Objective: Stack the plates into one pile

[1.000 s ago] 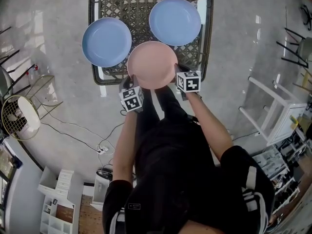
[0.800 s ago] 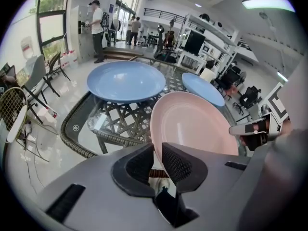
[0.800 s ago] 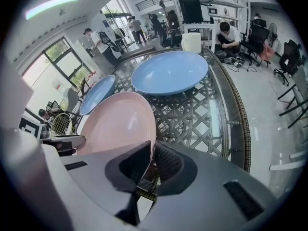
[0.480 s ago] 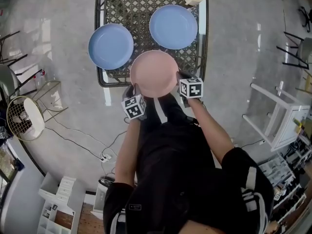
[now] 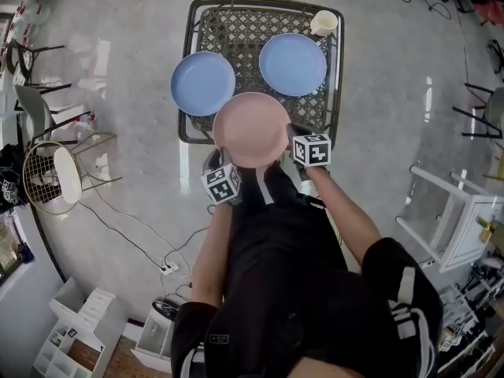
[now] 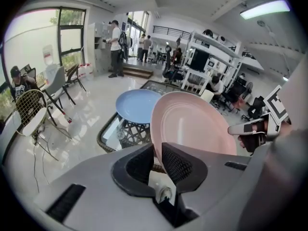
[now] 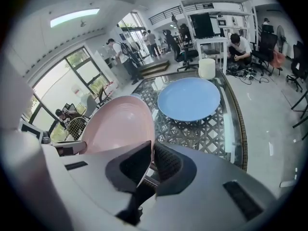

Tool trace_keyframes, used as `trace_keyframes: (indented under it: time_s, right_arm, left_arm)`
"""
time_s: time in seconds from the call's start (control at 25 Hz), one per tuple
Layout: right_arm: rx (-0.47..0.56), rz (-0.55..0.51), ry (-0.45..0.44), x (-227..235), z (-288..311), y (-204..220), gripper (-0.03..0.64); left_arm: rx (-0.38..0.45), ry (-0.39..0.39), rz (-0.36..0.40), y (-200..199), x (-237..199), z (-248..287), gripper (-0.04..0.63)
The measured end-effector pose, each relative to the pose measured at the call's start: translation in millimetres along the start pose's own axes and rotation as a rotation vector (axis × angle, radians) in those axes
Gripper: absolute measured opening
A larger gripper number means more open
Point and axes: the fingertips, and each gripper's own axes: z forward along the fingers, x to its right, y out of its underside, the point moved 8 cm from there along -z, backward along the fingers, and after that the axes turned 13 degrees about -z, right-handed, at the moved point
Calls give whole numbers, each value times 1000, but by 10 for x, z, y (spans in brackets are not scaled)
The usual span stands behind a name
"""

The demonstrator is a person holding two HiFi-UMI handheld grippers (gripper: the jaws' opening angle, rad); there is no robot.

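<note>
table's (image 5: 244, 30) near edge behind pink plate (image 5: 251, 129), distant people (image 6: 116, 49) too small

Woven lattice table (image 5: 240, 30) carries a left blue plate (image 5: 202, 83) just past the left gripper (image 6: 156, 149) fingers (image 6: 180, 165), a right blue plate (image 5: 292, 64) beyond the right gripper (image 7: 152, 147) fingers (image 7: 168, 162), a cream cup (image 5: 324, 23) farther out at the corner

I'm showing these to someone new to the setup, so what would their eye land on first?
The pink plate stands out first, gripped at opposite rims by the jaws of the left gripper and the right gripper, over the near edge of the lattice table. Behind it, two blue plates lie side by side on the table, with a cream cup at the far right corner.
</note>
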Motion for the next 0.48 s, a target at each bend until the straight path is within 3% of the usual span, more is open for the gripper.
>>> trace_keyframes:
  time_s: [0.16,0.48]
  right_arm:
    - [23,-19,-6,-117,101,-250,25]
    - [23,-74,2,-465,347,-780,25]
  left_arm:
    - [44,-1,12,-266,-112,-23,63]
    - [33,-7,35,-756,-493,69,67]
